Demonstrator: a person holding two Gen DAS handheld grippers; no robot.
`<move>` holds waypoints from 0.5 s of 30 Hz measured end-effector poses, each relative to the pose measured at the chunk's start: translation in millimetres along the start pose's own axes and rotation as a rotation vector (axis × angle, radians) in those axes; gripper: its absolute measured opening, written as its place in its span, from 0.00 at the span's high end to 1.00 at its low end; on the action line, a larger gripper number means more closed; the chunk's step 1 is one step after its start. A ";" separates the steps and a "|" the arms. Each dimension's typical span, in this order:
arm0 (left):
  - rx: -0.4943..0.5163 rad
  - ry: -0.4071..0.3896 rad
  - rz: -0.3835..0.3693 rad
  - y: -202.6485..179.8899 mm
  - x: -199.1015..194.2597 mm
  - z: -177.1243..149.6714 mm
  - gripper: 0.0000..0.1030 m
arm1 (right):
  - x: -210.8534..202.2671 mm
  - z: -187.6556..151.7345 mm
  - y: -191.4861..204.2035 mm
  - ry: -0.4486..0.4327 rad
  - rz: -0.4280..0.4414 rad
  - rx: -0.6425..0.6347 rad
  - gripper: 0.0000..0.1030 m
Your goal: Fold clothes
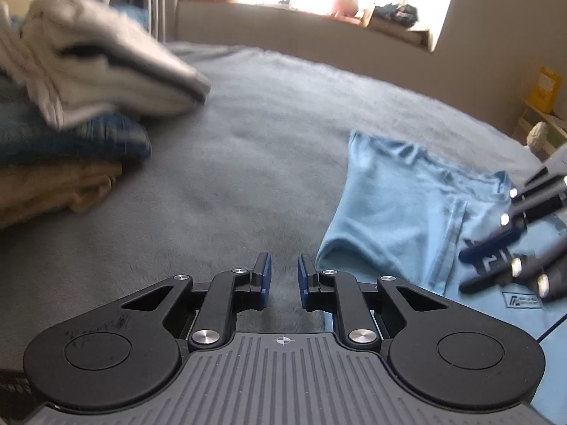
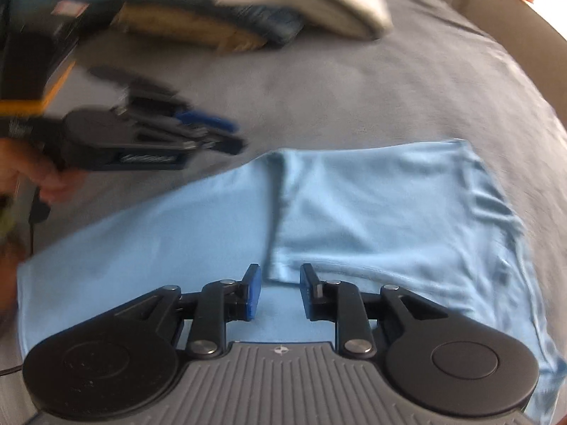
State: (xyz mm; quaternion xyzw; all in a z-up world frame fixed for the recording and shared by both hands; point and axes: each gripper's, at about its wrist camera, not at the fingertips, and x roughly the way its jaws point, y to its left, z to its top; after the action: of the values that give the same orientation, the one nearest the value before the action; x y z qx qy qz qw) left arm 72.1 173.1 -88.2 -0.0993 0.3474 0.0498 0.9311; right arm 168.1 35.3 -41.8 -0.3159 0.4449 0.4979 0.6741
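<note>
Right wrist view: soft, limp light-blue cotton shirt (image 2: 354, 212) lies partly folded on grey blanket (image 2: 354, 88); best pinched at its hem corners; right gripper (image 2: 280, 290) and left gripper (image 1: 284, 279) both gape empty.

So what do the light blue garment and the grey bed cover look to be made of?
Light blue garment: thin, matte knit, probably cotton jersey; it lies in soft creases with stitched hems. Grey bed cover: looks like plush fleece, with a fuzzy, mottled nap.
</note>
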 end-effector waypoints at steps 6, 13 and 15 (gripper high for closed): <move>0.187 -0.059 -0.138 -46.9 7.2 2.7 0.83 | 4.2 -7.6 -51.9 -0.077 -0.118 0.252 0.76; 0.245 0.005 -0.157 -65.7 34.3 -19.3 0.82 | 16.5 -40.8 -94.0 -0.042 -0.180 0.398 0.78; 0.231 0.013 -0.167 -62.4 33.8 -18.1 0.82 | 7.4 -49.6 -103.2 -0.027 -0.217 0.429 0.78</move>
State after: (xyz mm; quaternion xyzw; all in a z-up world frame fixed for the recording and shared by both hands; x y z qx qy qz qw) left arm 96.1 109.1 -114.4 -0.0202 0.3471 -0.0689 0.9351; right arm 253.0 -36.2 -70.4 -0.2046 0.4952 0.3206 0.7811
